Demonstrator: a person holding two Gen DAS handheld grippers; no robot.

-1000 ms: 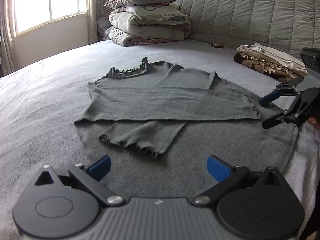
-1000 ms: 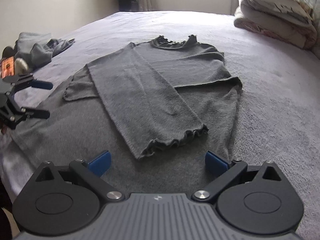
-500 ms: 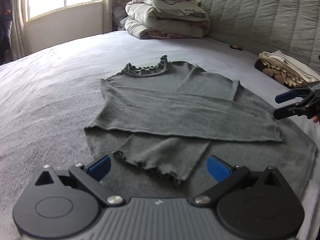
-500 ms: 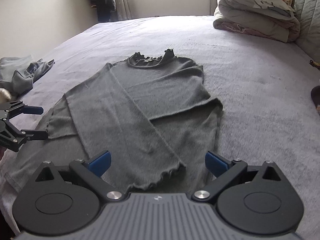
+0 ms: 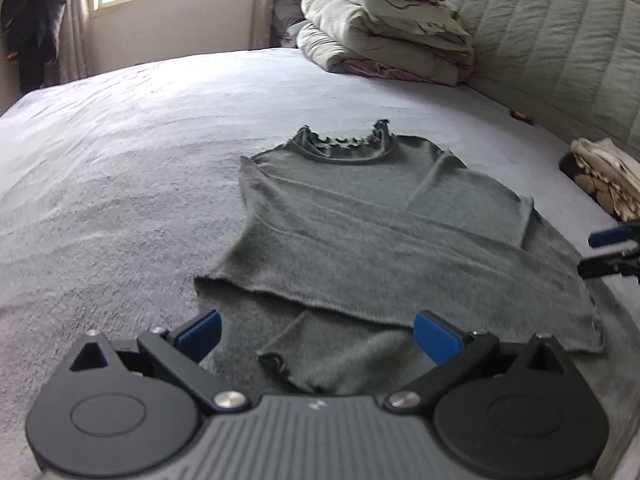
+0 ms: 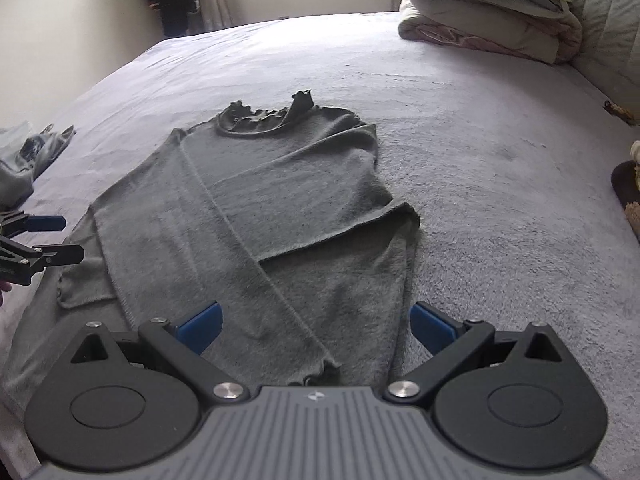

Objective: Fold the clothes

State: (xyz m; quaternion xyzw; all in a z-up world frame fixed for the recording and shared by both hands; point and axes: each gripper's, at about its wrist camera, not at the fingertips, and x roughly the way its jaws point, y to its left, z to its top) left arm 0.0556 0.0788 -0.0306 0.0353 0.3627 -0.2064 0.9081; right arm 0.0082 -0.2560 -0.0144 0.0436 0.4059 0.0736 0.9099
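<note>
A grey long-sleeved top (image 5: 360, 232) with a ruffled collar (image 5: 340, 148) lies flat on the bed, both sleeves folded across its body. My left gripper (image 5: 316, 334) hovers open over the hem end, where one ruffled cuff (image 5: 280, 360) lies between its blue pads. The right gripper (image 5: 608, 252) shows open at that view's right edge. In the right wrist view the same top (image 6: 280, 220) stretches away from my open right gripper (image 6: 316, 326), with the other cuff (image 6: 316, 376) just below it. The left gripper (image 6: 48, 238) sits open at the left edge there. Neither holds cloth.
Folded duvets and a pillow (image 5: 384, 28) are stacked by the quilted headboard (image 5: 560, 60). A folded beige pile (image 5: 600, 176) lies at the bed's right side. Crumpled grey clothes (image 6: 28, 156) lie on the left. The grey bedspread (image 5: 120, 160) spreads around the top.
Both grippers have drawn in over the top's hem end and swung to face the collar. The cuffs now sit between the fingers. Both jaws stayed open.
</note>
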